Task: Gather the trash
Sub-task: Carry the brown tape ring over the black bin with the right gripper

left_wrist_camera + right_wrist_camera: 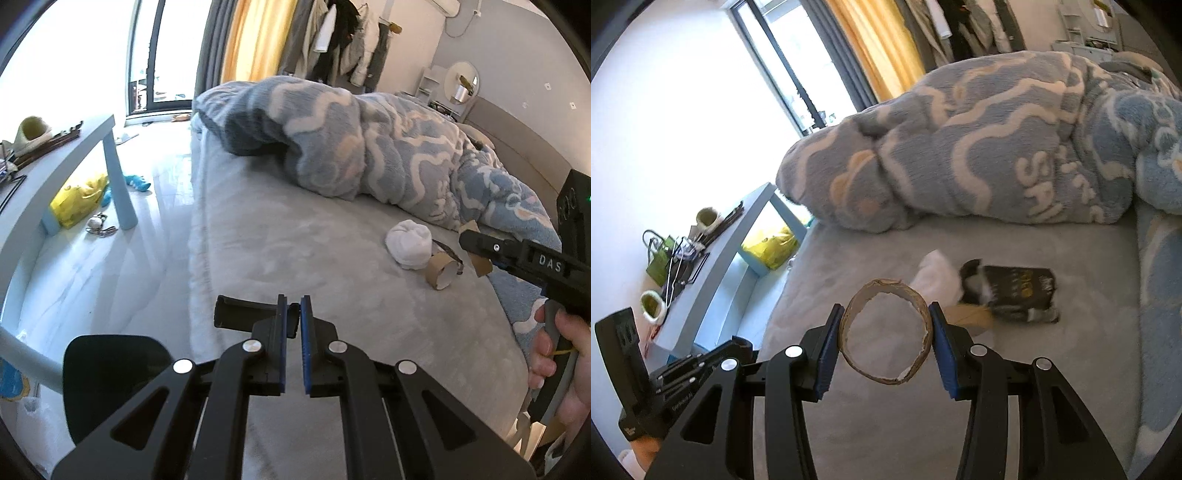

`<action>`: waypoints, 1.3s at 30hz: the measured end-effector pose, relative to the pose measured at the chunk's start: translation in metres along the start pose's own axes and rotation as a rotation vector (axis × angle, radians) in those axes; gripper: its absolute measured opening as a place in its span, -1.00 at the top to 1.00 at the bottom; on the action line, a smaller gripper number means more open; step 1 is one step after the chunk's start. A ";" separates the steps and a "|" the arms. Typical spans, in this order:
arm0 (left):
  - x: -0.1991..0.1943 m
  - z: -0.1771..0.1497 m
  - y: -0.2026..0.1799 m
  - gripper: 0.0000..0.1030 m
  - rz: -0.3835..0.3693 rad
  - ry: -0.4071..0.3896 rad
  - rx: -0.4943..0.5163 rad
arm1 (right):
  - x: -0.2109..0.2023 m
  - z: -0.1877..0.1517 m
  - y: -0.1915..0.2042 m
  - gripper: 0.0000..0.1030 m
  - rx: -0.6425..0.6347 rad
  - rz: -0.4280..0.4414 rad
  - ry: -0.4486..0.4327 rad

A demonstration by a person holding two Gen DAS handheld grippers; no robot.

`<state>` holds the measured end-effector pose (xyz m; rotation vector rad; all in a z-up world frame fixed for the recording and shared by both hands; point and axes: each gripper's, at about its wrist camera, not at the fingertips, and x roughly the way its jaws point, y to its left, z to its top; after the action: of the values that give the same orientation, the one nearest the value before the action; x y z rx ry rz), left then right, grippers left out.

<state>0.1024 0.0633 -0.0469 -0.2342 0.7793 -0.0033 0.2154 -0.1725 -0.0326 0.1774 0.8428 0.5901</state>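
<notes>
— Clamped in the right claw (885, 341), nearest the lens, a cardboard tube (885, 338) is seen end-on, pressed between the two blue pads and lifted clear of the bed (1071, 369).

— And what is seen beyond it?

— A second cardboard tube (441, 272) is left lying on the bed, touching a white balled sock (409, 243). Just beside them a dark wrapper (1019, 295) is seen flat on the sheet. A blue patterned duvet (351, 140) is heaped behind all of it.

— How is the left claw (294, 343) held?

— Its pads are drawn nearly together, with only a narrow gap, and nothing is gripped. It is held over the near part of the bed, well apart from the trash.

— How far along is the job judged to be?

— Early, by the look of it. One tube is picked up but not yet dropped anywhere; no bin is visible in either view. The second tube and the wrapper are judged to remain for collection. Whether the sock counts as trash cannot be told. A pale blue bench (74, 147) carrying clutter, with a yellow bag (79, 199) on the floor beneath, is seen off to the side.
</notes>
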 end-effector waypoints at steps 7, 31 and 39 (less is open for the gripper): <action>-0.021 -0.010 0.030 0.86 0.017 -0.006 -0.025 | 0.003 -0.014 0.037 0.09 -0.042 0.013 0.008; -0.059 -0.031 0.110 0.86 0.054 -0.021 -0.037 | 0.021 -0.040 0.146 0.09 -0.187 0.092 0.021; -0.051 -0.040 0.143 0.86 0.109 0.020 -0.056 | 0.040 -0.043 0.181 0.09 -0.226 0.138 0.044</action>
<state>0.0263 0.1982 -0.0695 -0.2445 0.8122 0.1196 0.1274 -0.0042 -0.0194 0.0166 0.8043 0.8160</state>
